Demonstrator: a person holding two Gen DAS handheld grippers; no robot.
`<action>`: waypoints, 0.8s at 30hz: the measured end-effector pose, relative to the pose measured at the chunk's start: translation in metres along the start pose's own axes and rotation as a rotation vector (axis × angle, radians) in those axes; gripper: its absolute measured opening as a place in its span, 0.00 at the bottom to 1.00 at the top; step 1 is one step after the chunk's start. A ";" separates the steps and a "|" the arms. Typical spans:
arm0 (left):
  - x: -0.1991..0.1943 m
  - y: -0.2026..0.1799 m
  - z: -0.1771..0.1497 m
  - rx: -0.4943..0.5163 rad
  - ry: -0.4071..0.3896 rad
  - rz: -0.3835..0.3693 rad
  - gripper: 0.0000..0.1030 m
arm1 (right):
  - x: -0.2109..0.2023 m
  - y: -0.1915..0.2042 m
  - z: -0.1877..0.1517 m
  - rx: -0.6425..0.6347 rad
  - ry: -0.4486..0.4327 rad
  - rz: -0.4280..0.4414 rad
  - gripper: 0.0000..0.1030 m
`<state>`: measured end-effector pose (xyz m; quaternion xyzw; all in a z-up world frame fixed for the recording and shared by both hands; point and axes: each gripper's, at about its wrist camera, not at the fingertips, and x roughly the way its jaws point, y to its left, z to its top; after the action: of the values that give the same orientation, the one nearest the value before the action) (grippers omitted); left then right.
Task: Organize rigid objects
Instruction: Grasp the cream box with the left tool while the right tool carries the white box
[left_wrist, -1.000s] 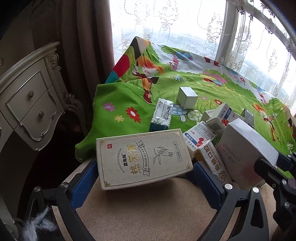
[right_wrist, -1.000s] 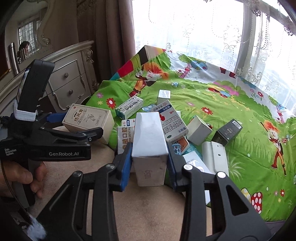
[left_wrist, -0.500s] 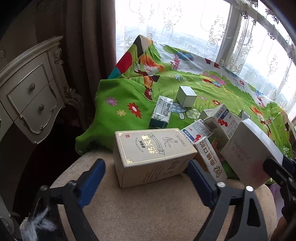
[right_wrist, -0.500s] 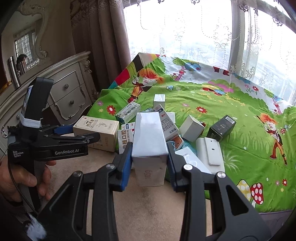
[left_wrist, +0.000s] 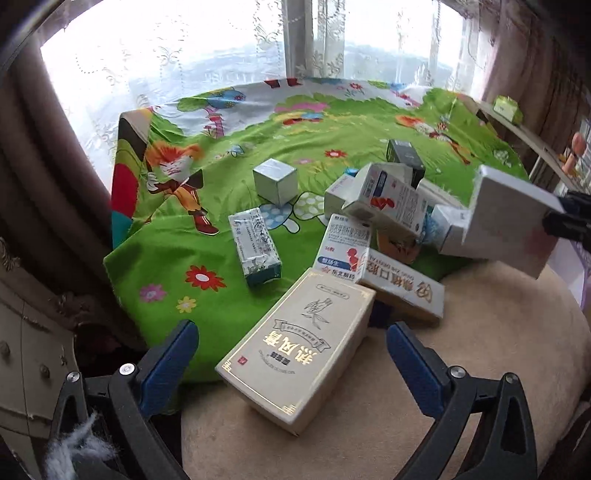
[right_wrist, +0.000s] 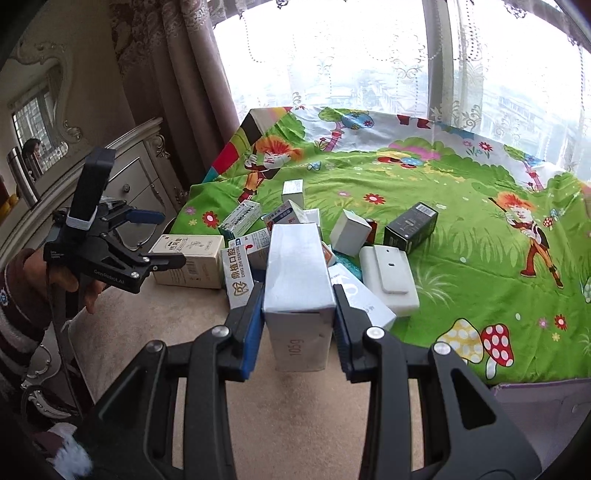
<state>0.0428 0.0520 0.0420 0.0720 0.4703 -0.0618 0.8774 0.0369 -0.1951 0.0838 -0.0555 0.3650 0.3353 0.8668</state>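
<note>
The right gripper (right_wrist: 298, 325) pinches a white box (right_wrist: 297, 280) above the beige cushion (right_wrist: 155, 332) (probably for stacking); the left gripper (left_wrist: 291, 354) hangs spread behind the cream box (left_wrist: 299, 350) lying there.

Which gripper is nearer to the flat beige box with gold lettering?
Left. The left gripper is open, its fingers either side of the flat beige box with gold lettering. The right gripper holds a white carton off to that box's right.
</note>
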 end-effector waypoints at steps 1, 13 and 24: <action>0.005 0.000 -0.001 0.018 0.012 0.008 1.00 | -0.002 -0.004 -0.002 0.014 0.005 -0.008 0.38; -0.013 -0.002 -0.017 0.036 0.054 -0.032 0.52 | -0.043 -0.056 -0.029 0.148 0.017 -0.106 0.38; -0.077 -0.046 -0.001 -0.023 -0.140 -0.081 0.51 | -0.088 -0.088 -0.045 0.223 -0.026 -0.225 0.38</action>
<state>-0.0083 0.0103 0.1022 0.0384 0.4110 -0.0969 0.9057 0.0201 -0.3257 0.0965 0.0049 0.3801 0.1944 0.9043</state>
